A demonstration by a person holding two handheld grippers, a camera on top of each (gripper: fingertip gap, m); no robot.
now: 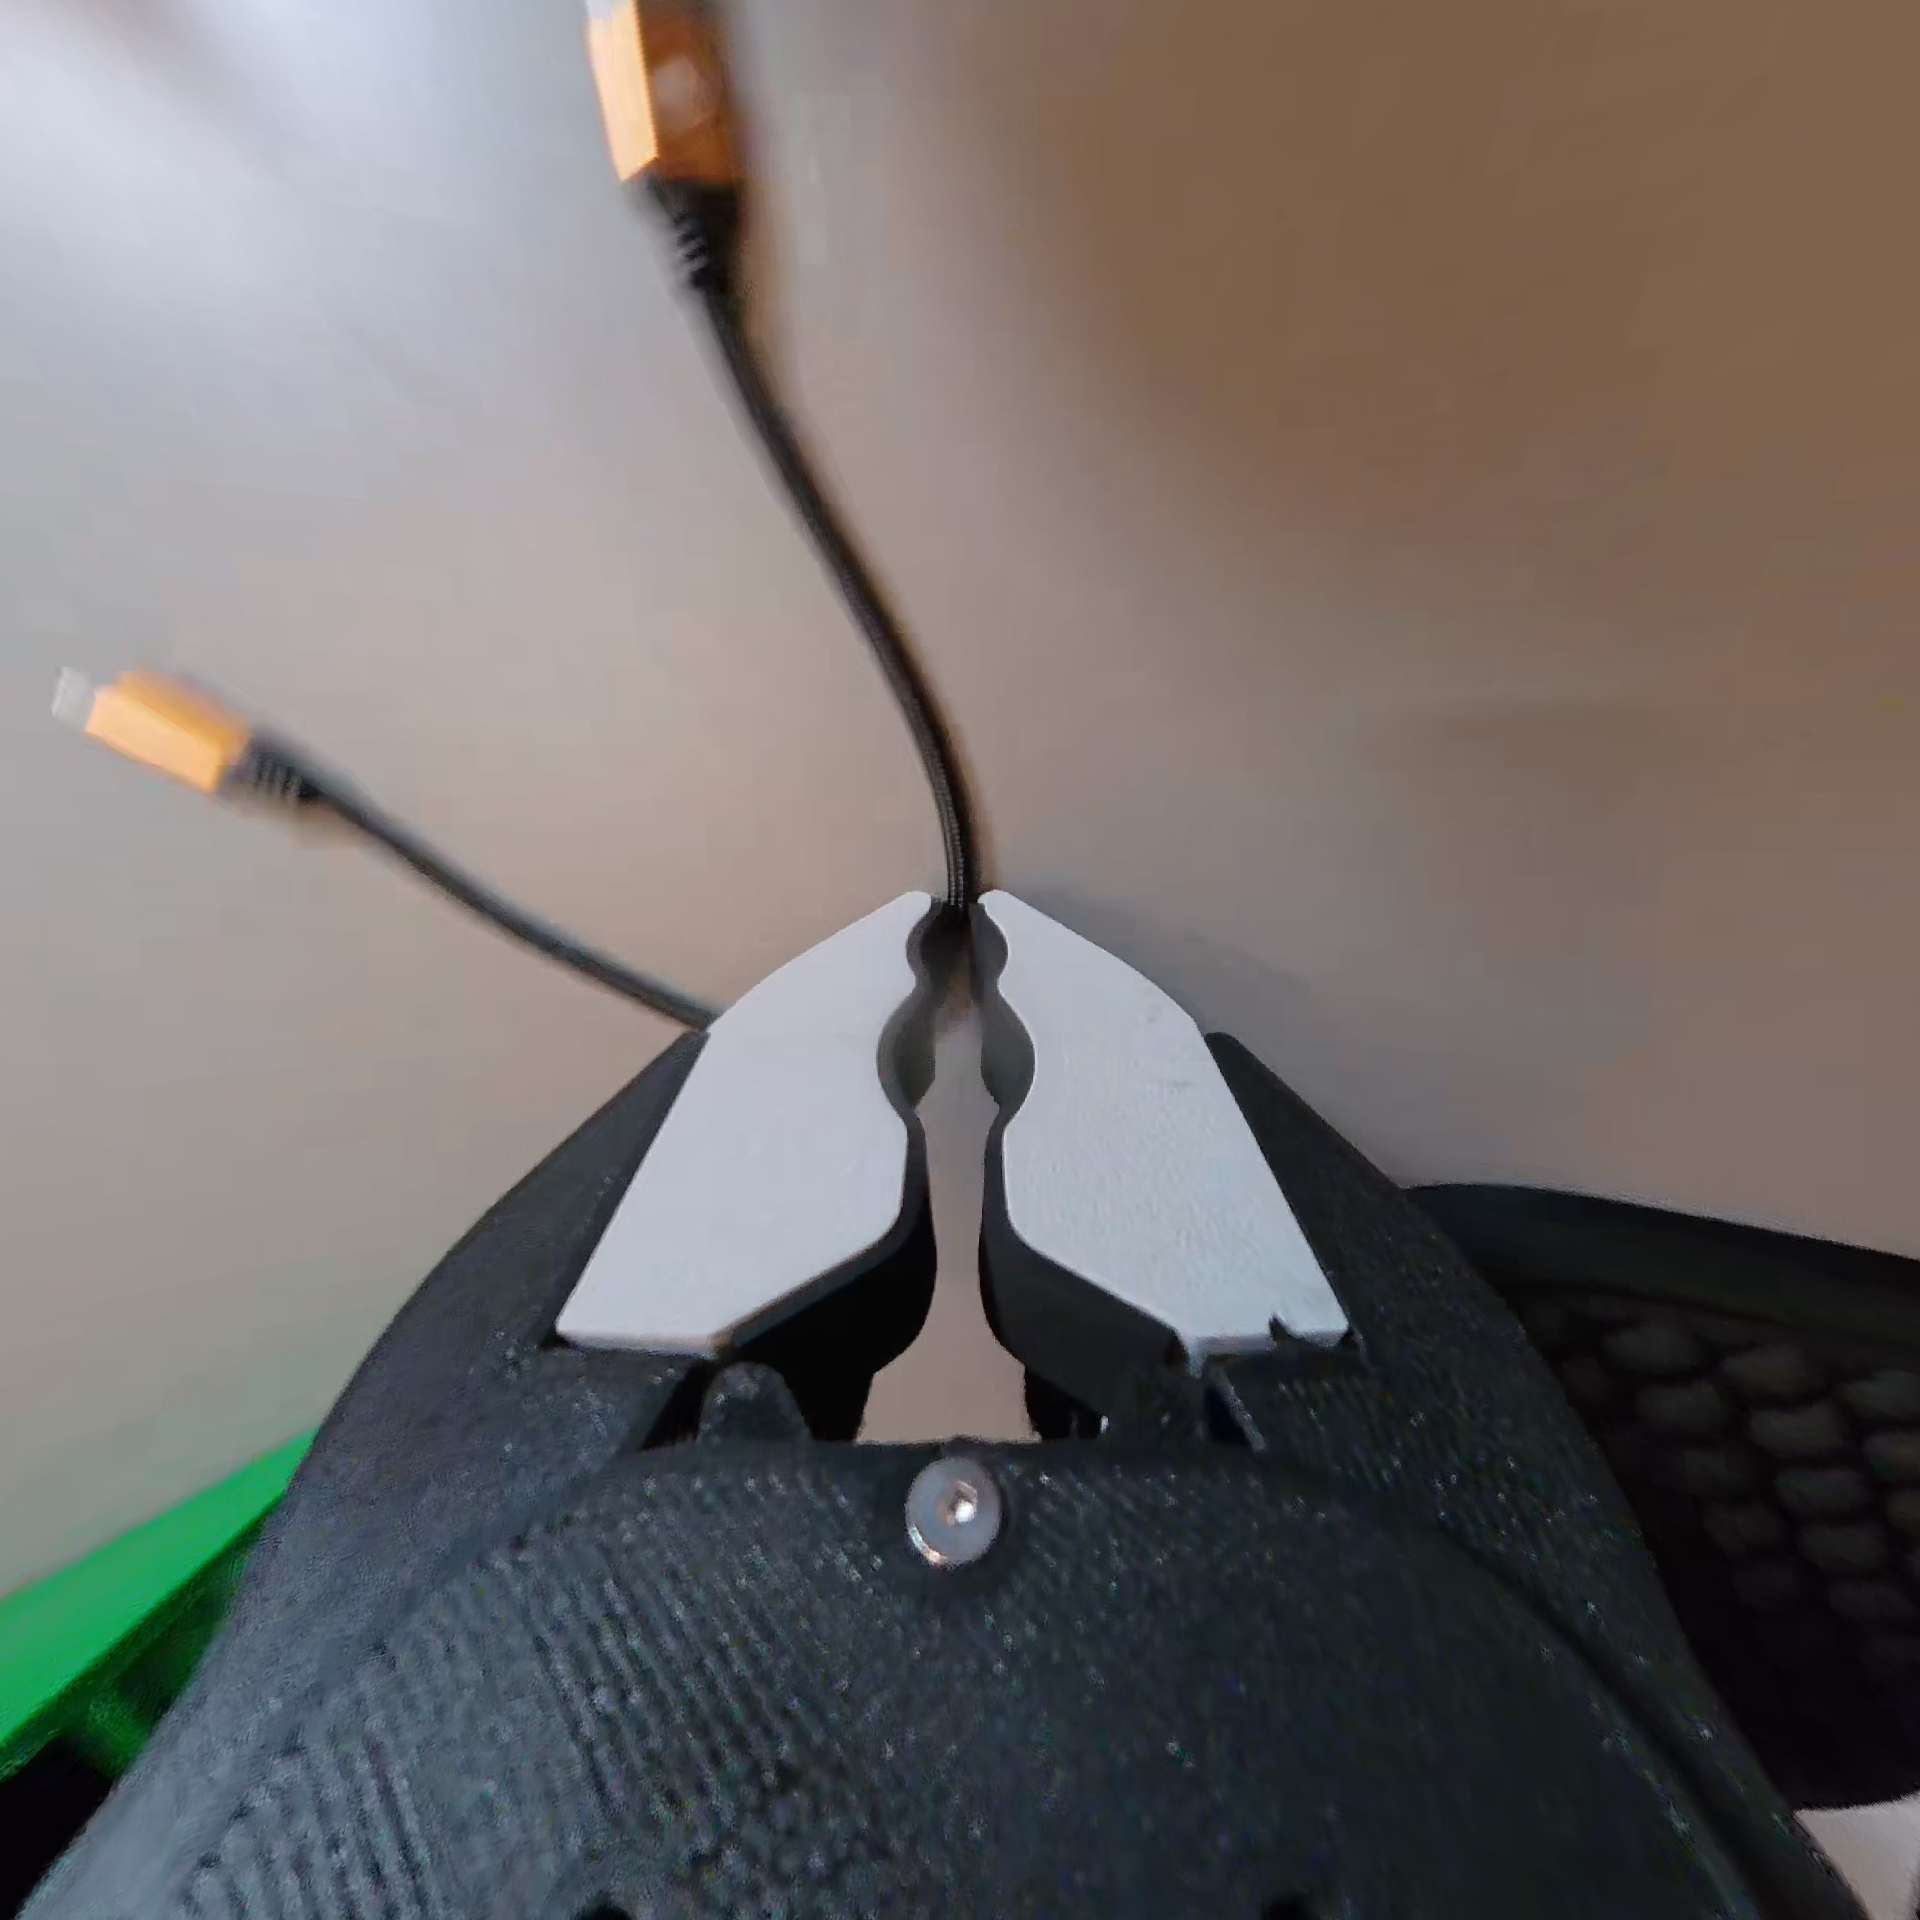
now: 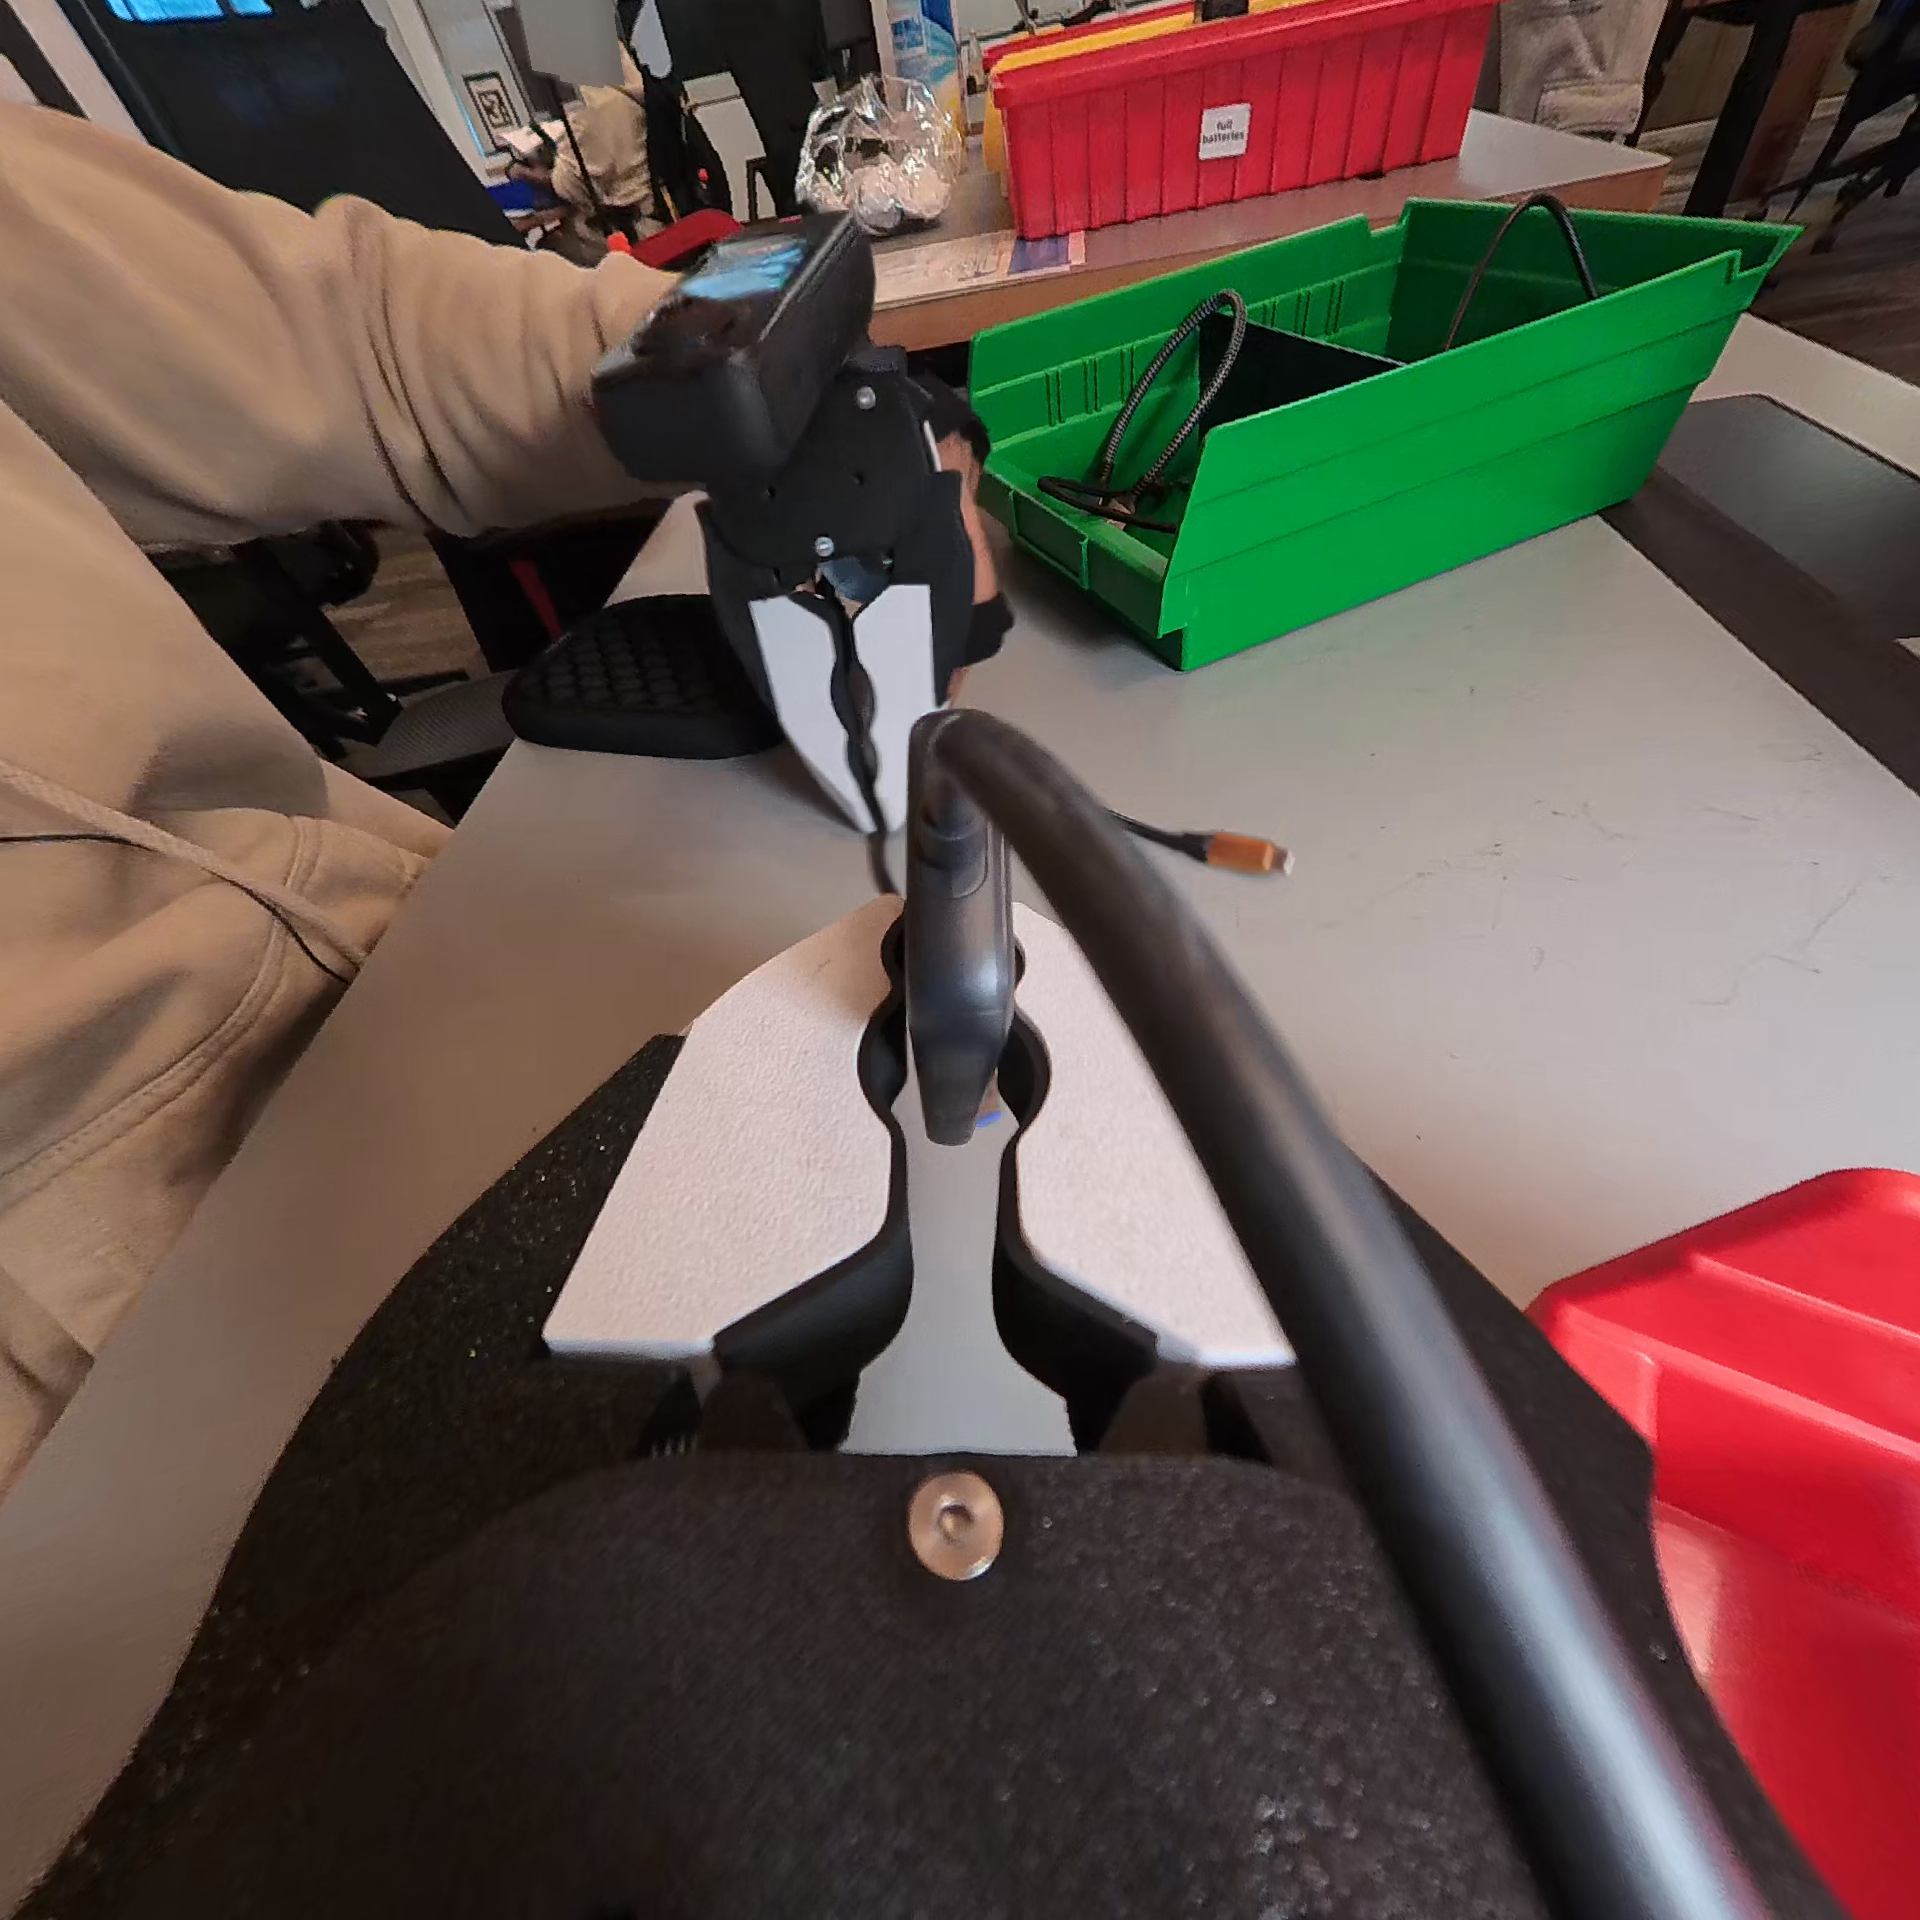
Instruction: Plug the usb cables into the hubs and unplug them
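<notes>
We hold the left gripper (image 1: 961, 906) with its white fingers (image 1: 790, 1122) clamped on a black braided USB cable (image 1: 831, 520); both orange-shelled plugs (image 1: 665, 94) hang free above the grey table (image 1: 1351, 520). We hold the right gripper (image 2: 951, 940) pinched on a dark USB hub (image 2: 958, 997), whose thick black lead (image 2: 1299, 1143) arcs toward the near right. At the far side of the table stands a green bin (image 2: 1403, 468) containing more cables. A red bin (image 2: 1766, 1403) sits at the near right.
</notes>
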